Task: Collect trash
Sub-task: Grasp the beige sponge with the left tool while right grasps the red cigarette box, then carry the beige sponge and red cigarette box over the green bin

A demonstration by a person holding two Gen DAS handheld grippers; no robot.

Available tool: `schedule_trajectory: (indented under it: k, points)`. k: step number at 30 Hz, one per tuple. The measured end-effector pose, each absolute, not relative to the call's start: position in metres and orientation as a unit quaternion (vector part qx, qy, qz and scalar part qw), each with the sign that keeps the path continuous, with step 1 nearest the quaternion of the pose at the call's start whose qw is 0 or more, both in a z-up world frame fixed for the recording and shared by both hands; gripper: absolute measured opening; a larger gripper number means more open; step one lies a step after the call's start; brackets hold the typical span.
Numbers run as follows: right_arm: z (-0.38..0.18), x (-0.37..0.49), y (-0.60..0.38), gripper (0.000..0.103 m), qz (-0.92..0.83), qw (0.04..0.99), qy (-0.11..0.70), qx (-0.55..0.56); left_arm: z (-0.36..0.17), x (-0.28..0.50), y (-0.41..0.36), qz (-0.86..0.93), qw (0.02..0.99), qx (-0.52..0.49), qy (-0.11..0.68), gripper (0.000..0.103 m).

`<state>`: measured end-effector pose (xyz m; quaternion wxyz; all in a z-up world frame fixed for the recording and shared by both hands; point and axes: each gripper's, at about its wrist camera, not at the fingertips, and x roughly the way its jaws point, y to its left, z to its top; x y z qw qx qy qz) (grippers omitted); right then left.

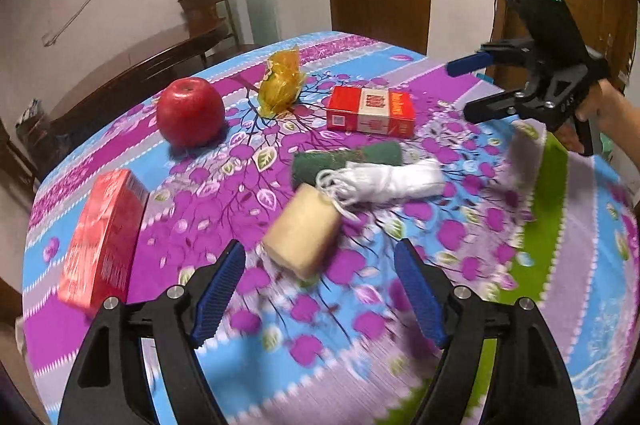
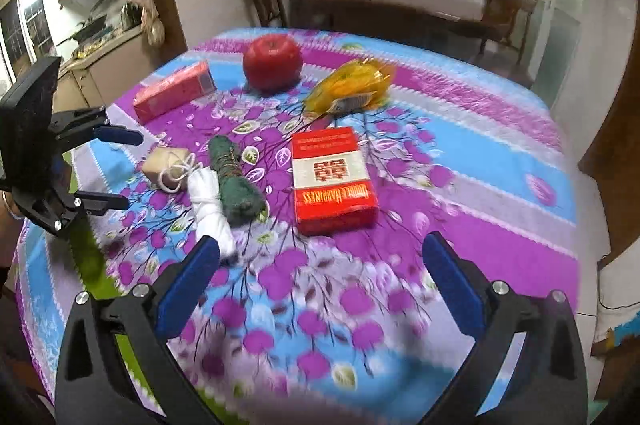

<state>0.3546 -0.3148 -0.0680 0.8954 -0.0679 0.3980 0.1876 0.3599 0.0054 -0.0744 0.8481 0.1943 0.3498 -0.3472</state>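
The right gripper (image 2: 320, 265) is wide open above the flowered tablecloth (image 2: 480, 161), nothing between its pads. The red cigarette pack (image 2: 332, 181) lies just beyond; an apple (image 2: 273, 61) sits far.

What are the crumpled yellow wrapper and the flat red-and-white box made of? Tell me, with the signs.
Crumpled yellow wrapper: apparently thin translucent plastic film, glossy, with sharp creases and highlights.
Flat red-and-white box: probably printed cardboard, possibly film-wrapped; crisp edges, faint sheen.
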Motion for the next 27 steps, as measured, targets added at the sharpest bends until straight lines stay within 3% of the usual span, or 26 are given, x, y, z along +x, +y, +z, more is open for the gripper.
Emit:
schedule_trajectory:
  k: [5, 11, 14, 15, 18, 27]
  points:
    - [-0.079, 0.383, -0.302, 0.097, 0.181, 0.89, 0.408, -0.092, -0.087, 0.383, -0.006, -0.362, 0.835, 0.208, 0.358, 0.077]
    - [-0.092, 0.406, -0.298, 0.078, 0.191, 0.875, 0.435, -0.092, -0.093, 0.389, -0.007, -0.384, 0.826, 0.21, 0.357, 0.062]
    - [-0.099, 0.409, -0.296, 0.06, 0.193, 0.869, 0.445, -0.098, -0.096, 0.393, -0.009, -0.386, 0.821, 0.214, 0.363, 0.05]
    - [-0.101, 0.409, -0.296, 0.054, 0.192, 0.868, 0.446, -0.1, -0.097, 0.393, -0.009, -0.381, 0.823, 0.215, 0.363, 0.041]
    - [-0.1, 0.402, -0.297, 0.054, 0.194, 0.872, 0.439, -0.093, -0.093, 0.385, -0.004, -0.378, 0.821, 0.217, 0.368, 0.036]
    - [-0.075, 0.341, -0.325, 0.054, 0.187, 0.892, 0.408, -0.06, -0.069, 0.292, 0.033, -0.374, 0.835, 0.202, 0.349, 0.035]
